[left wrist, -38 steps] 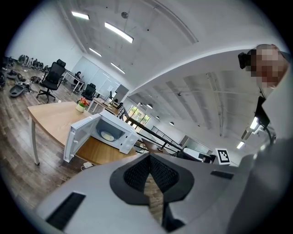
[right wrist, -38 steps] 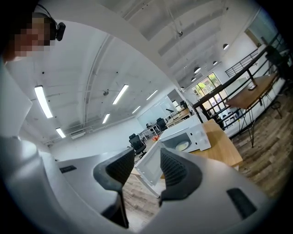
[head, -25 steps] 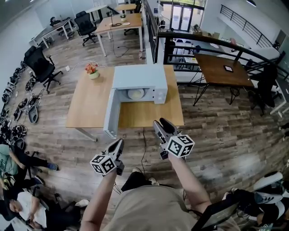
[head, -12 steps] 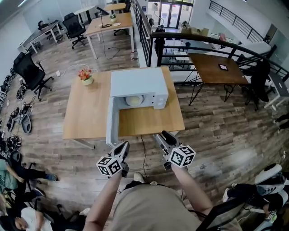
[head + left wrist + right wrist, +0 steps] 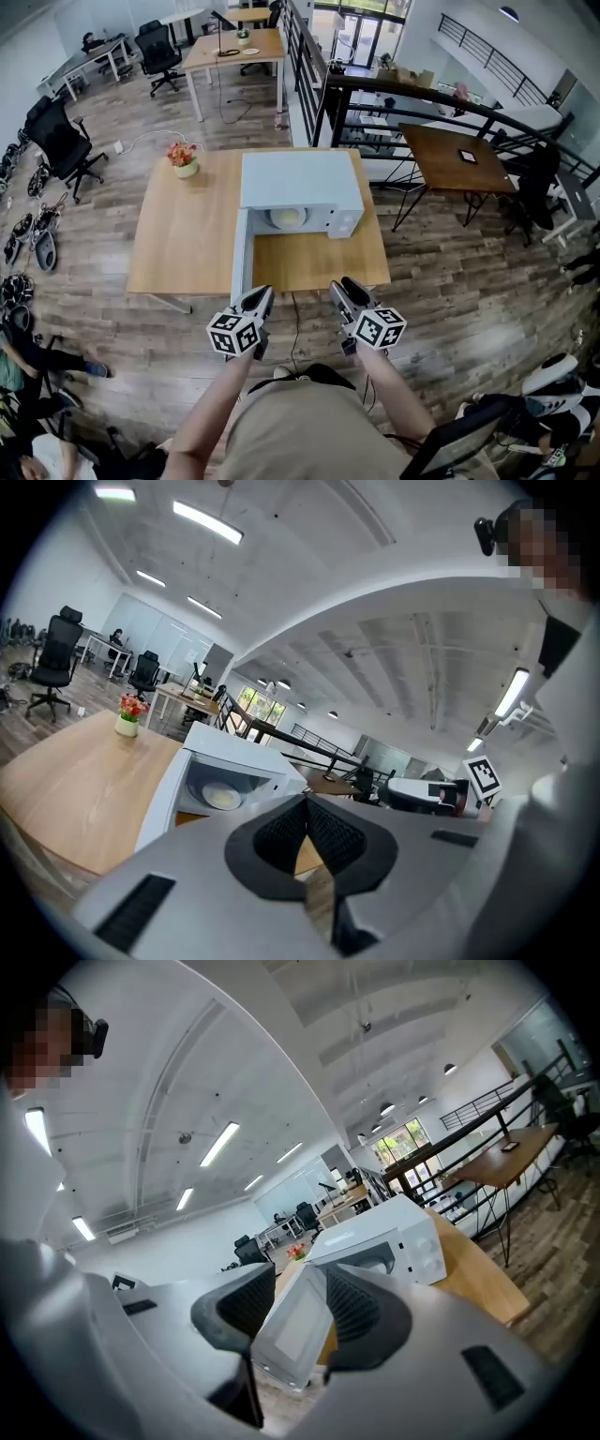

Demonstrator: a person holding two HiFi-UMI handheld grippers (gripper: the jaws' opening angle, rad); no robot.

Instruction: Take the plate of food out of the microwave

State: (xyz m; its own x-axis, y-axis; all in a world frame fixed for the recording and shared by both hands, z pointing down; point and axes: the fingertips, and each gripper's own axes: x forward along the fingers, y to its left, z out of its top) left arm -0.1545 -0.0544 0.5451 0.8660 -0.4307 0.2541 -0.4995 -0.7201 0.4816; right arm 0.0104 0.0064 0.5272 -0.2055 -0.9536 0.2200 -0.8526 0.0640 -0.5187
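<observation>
The person wears a khaki short-sleeved top (image 5: 298, 433) of plain cloth, and the forearms below it are bare. The left gripper (image 5: 262, 295) and the right gripper (image 5: 345, 284) look alike. Each has a smooth light-grey moulded shell with narrow black slots, black ribbed pads (image 5: 281, 834) lining the jaws, and a white cube (image 5: 234, 334) printed with black square markers at the rear.

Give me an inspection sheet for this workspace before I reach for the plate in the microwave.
Surface: wooden table.
Job's things: microwave on the table, door swung open; plate inside.
Clutter: flower pot near the table's far left corner.
Grippers: left gripper jaws together, empty; right gripper jaws apart, empty; both short of the microwave.
Cables: dark cable on the floor by the table's near edge.
Surroundings: office chair, railing, second table.
</observation>
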